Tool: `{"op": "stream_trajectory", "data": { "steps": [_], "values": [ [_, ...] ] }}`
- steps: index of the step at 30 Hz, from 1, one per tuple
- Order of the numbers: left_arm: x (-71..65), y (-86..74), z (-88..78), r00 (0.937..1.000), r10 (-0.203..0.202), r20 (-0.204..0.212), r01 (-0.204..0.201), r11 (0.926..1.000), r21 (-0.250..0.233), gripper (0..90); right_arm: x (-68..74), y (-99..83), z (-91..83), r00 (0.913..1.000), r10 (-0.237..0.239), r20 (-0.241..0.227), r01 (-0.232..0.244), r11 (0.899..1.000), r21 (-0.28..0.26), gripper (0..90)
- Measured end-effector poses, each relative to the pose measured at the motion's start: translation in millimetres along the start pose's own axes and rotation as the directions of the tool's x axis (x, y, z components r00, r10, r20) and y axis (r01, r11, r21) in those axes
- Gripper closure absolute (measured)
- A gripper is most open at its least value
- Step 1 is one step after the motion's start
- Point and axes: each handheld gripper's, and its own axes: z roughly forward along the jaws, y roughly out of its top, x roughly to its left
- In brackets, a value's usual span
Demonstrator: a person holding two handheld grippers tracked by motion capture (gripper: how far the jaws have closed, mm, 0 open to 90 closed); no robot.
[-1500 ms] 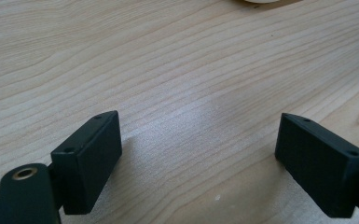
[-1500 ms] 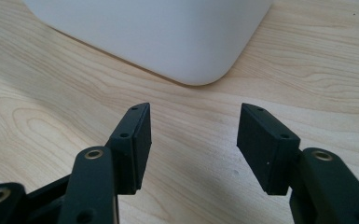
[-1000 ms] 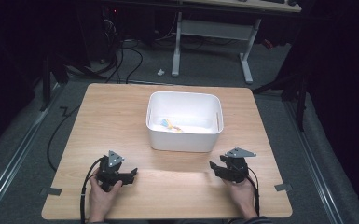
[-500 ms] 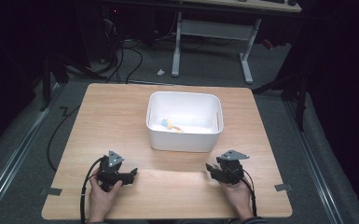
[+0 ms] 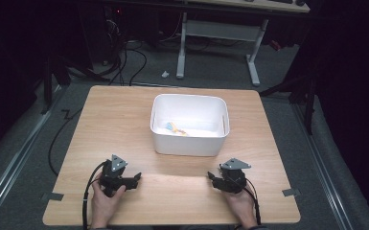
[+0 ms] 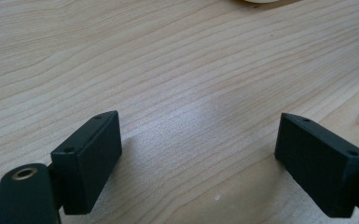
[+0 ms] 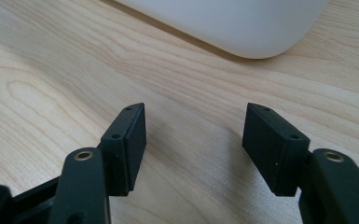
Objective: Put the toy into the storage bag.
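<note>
Near the front left of the wooden table [image 5: 124, 110], a hand holds my left gripper [image 5: 136, 179], its tips pointing right. In the left gripper view, the left gripper [image 6: 198, 140] stands wide open over bare wood. My right gripper [image 5: 211, 178] lies low at the front right and points left. Its jaws have just been opening. In the right gripper view, the right gripper [image 7: 193, 135] is open with nothing between its pads. A white bin [image 5: 189, 143] stands mid-table beyond both grippers, with a small yellow and blue item [image 5: 176, 128] inside.
The white bin's rounded corner [image 7: 233, 23] sits close ahead of the right gripper. Cables trail from both grippers over the table's front edge. Beyond the table's far edge are a white desk frame [image 5: 220, 33] and floor cables [image 5: 124, 62].
The right gripper has sunk toward the tabletop and shifted slightly left and nearer the front edge. The left gripper has stayed put.
</note>
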Motion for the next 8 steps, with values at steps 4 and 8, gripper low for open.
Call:
{"op": "stream_trajectory", "data": {
  "steps": [4,8],
  "values": [
    [0.0,0.0,0.0,1.0000,0.000,0.000,0.000,1.0000,0.000,15.0,2.1,-0.6,-0.4,0.9999,-0.007,-0.014,0.007,1.000,0.004,34.8],
    [0.0,0.0,0.0,1.0000,0.000,0.000,0.000,1.0000,0.000,15.0,2.4,-0.6,-0.4,0.9999,-0.009,-0.014,0.009,1.000,0.005,34.7]
  ]
}}
